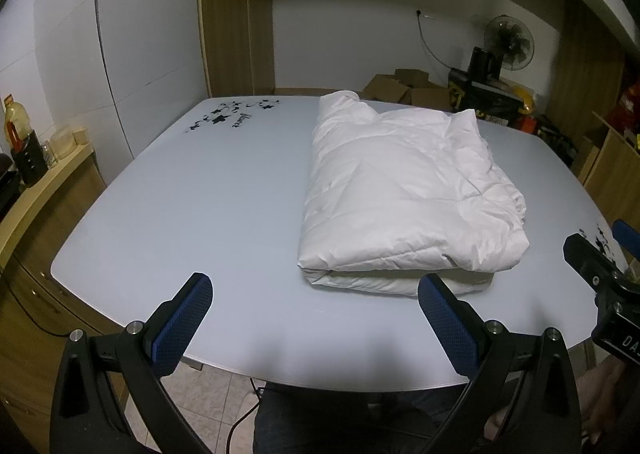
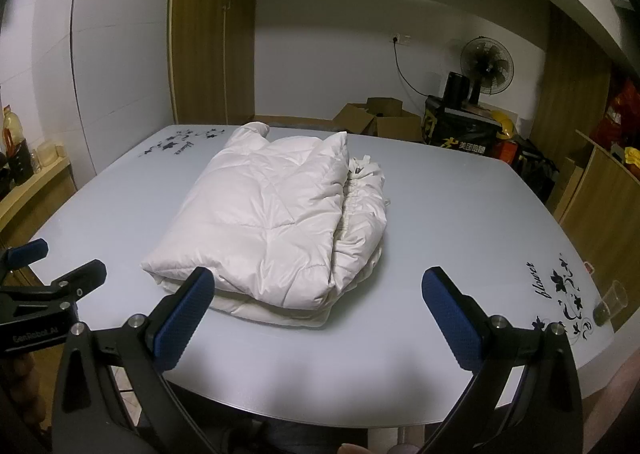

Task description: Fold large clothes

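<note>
Left wrist view: one folded white jacket (image 1: 404,189) lies lengthwise away from the table's (image 1: 200,213) near edge. Left gripper (image 1: 316,300) and right gripper (image 2: 318,296) gape wide, both empty.

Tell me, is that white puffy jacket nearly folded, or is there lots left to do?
It looks about finished. The white jacket lies on the table as a compact folded bundle, layers stacked. Nothing is in hand: the left claw and right claw are both open and empty, near the table's front edge. Perhaps only tidying the bunched right edge remains.
</note>
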Motion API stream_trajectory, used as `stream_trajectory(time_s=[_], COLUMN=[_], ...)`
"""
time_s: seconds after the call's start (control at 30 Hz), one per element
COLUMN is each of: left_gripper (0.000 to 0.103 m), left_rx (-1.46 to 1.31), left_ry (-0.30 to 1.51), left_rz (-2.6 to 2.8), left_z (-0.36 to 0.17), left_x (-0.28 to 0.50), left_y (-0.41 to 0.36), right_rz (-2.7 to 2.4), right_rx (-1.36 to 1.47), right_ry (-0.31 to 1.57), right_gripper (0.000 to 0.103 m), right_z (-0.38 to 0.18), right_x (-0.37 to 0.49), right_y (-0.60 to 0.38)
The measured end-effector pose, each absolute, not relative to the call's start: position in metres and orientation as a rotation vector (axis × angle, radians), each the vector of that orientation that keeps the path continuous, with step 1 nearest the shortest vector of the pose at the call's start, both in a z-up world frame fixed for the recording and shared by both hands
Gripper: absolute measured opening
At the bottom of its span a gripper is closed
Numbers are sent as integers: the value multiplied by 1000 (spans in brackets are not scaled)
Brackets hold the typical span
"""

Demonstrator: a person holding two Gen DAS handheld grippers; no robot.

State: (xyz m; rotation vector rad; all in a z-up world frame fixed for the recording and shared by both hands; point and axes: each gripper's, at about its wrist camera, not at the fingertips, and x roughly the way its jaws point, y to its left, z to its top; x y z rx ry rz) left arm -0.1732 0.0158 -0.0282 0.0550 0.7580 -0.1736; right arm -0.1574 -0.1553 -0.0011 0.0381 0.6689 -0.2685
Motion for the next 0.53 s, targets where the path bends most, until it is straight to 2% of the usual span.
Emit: stream_trajectory(time_s=[0.37, 0.53], left_gripper=[103, 103], left_rx=[53, -3], left_ry=[751, 673], left_rz=[-181, -193], left_z=[-28, -24], left_x=[-174, -182], left_y=[15, 21], right_rz=[-269, -269], right_rx=[38, 40], right_ry=[669, 673], right_gripper=[103, 103], right_z=[-1, -2], right_x=[-157, -157], right_y=[-155, -155])
